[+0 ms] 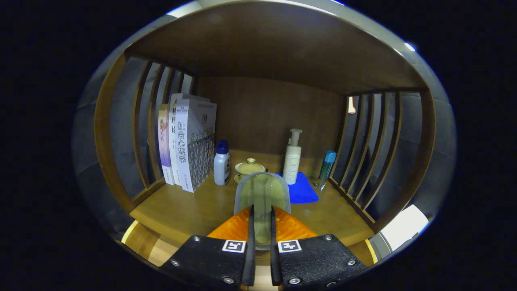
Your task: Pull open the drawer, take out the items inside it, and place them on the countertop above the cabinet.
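Observation:
My gripper [261, 208] is shut on a flat, pale green pad with a grey rim [262, 192]. The pad stands upright between the two orange fingers [234, 228] and sticks out ahead of them. It hangs above the front part of the wooden countertop [190, 210], inside an open wooden shelf bay. I cannot tell whether its far end touches the wood. The drawer is out of sight.
Several books [190, 141] stand at the left. Beyond the pad are a white bottle with a blue cap [221, 163], a lidded tea bowl [249, 166] and a white pump bottle [292, 157]. A blue cloth [303, 192] and a teal bottle [325, 169] lie right, by slatted side walls [363, 153].

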Available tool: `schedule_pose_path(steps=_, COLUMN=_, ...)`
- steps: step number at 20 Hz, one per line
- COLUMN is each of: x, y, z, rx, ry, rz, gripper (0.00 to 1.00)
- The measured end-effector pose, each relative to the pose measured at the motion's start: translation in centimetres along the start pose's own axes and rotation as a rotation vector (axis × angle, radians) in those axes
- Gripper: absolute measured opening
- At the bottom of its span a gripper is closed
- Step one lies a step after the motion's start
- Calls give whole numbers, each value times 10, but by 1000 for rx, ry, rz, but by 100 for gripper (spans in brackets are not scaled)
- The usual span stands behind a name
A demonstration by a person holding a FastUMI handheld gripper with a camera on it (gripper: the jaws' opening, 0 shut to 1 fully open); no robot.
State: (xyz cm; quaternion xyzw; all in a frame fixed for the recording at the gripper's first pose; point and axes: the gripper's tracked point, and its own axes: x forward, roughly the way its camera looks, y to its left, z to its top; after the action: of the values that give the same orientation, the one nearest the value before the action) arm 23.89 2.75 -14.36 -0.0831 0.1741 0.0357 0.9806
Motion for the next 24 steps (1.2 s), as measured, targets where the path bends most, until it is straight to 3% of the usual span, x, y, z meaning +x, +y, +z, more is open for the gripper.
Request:
schedule_pose_path(steps=6, x=33, y=2, z=-21, rx=3, ry=56, rz=12, gripper=16)
schedule_pose_path(steps=10, x=48, y=0, z=-27, rx=76, ry=81, rz=23, gripper=19)
schedule_pose_path(steps=18, x=68, y=-1, z=-38, rx=161, ry=129, rz=78, gripper=30)
schedule_pose_path(steps=19, x=65, y=-2, z=-35, rx=167, ry=119, rz=81, gripper=35)
schedule_pose_path(steps=23, x=25, y=6, z=-1, rx=229, ry=-27, rz=120, gripper=95)
schedule_pose_path(steps=24, x=8, y=3, z=8, rx=225, ry=-65, rz=118, gripper=96)
